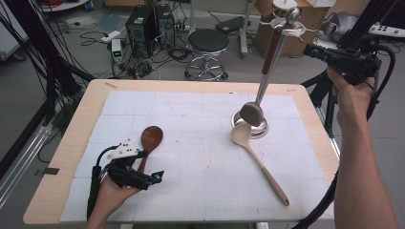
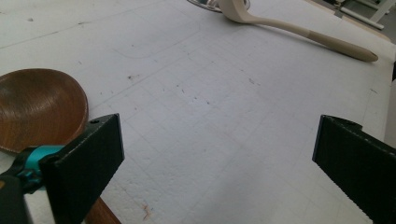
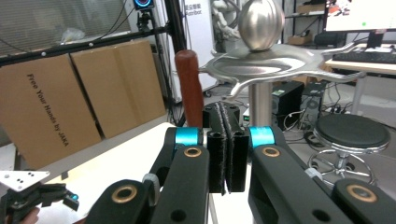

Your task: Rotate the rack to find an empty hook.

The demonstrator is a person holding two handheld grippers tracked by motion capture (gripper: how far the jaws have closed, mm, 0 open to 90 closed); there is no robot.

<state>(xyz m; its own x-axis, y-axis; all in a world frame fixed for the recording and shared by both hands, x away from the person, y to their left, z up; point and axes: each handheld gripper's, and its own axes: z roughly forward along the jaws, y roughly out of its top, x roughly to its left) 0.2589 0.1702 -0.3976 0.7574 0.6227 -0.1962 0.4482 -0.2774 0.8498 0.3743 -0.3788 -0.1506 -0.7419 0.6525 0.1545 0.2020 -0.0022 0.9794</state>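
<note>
From above, we see the left gripper (image 1: 138, 174) at about seven o'clock on the white mat (image 1: 200, 157), low on the table (image 1: 67, 152), with the dark wooden spoon (image 1: 151, 139) lying just beside it, bowl toward twelve o'clock. The utensil stand (image 1: 282, 47) rises at about one o'clock, a red-handled ladle (image 1: 263, 81) hanging from its ring down to the base. A pale wooden spoon (image 1: 258, 162) lies at four o'clock, its bowl touching the stand's base. The right gripper (image 1: 317, 51) is held high at two o'clock, level with the ring.

Along the left gripper (image 2: 215, 154) we find the jaws spread wide with bare mat between them; the dark wooden spoon (image 2: 39, 109) sits at nine o'clock, outside the left jaw, and the pale wooden spoon (image 2: 299, 30) lies at one o'clock.

Along the right gripper (image 3: 227, 140) we see the pads pressed together on nothing, the red-handled ladle (image 3: 190, 84) just behind them and the utensil stand (image 3: 261, 60) at one o'clock.
</note>
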